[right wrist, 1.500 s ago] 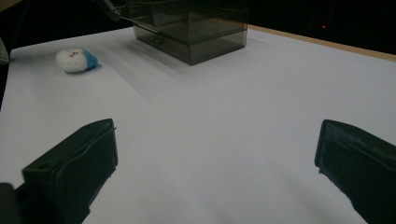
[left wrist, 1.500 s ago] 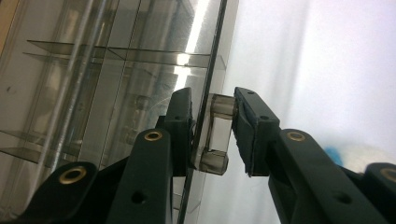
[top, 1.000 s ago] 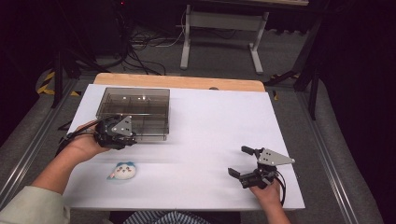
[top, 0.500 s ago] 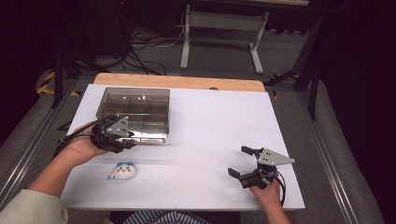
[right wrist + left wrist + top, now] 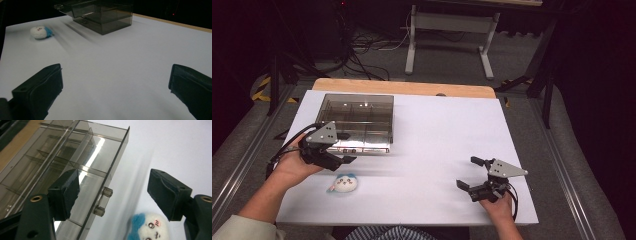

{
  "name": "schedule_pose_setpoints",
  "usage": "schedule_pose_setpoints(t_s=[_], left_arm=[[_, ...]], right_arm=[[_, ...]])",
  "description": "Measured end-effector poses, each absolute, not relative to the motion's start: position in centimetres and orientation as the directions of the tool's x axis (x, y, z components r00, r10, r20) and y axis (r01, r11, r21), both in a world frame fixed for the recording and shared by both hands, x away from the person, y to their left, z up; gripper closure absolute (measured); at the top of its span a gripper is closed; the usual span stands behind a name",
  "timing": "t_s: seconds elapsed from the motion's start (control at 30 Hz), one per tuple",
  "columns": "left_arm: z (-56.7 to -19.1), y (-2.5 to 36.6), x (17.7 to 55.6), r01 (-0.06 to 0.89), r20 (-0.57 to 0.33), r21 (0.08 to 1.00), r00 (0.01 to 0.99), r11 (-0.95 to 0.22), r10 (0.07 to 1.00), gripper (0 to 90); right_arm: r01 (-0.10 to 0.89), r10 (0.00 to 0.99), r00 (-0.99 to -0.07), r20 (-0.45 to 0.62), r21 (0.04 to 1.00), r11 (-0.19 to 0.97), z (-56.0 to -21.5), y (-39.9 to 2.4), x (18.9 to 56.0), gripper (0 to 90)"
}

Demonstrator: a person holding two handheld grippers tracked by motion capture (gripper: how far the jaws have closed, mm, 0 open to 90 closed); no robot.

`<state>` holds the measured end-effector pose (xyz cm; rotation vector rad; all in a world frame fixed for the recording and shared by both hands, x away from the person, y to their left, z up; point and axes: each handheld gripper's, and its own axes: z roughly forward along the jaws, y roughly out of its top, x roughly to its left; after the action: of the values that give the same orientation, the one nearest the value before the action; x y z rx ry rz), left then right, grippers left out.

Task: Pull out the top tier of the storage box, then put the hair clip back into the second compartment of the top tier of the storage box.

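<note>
The left claw (image 5: 343,148) hovers at the near edge of the smoky clear drawer box (image 5: 357,119) on the desk's (image 5: 442,135) far left. Its jaws have just been opening and now stand wide, holding nothing; the drawer's small clear handle (image 5: 103,201) lies between them, untouched. A white and blue plush toy (image 5: 344,182) lies just near of the box. Well apart at the near right, the right claw (image 5: 473,174) gapes empty over bare white desk.

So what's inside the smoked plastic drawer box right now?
Through the tinted walls of the drawer box, bare dividers and empty-looking compartments show; its top drawer is pulled partly out. The plush toy lies outside on the table. Rear compartments are too dim to tell.
</note>
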<state>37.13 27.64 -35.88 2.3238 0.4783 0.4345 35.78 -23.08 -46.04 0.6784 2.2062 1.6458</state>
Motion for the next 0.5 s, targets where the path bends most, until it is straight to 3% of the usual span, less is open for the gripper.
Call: schedule_pose_setpoints(t_s=[0.3, 0.5], left_arm=[[-36.6, 28.0, 35.7, 0.242, 0.158, 0.753, 0.837, -0.613, 0.524, 22.4], [-37.5, 28.1, 34.4, 0.276, 0.087, 0.788, 0.835, -0.551, 0.543, 18.9]], right_arm=[[0.187, 0.537, -0.843, 0.032, 0.953, 0.237, -46.0, -23.1, 35.7, 0.0], [0.186, 0.534, -0.845, 0.030, 0.953, 0.240, -46.0, -23.0, 35.7, 0.0]])
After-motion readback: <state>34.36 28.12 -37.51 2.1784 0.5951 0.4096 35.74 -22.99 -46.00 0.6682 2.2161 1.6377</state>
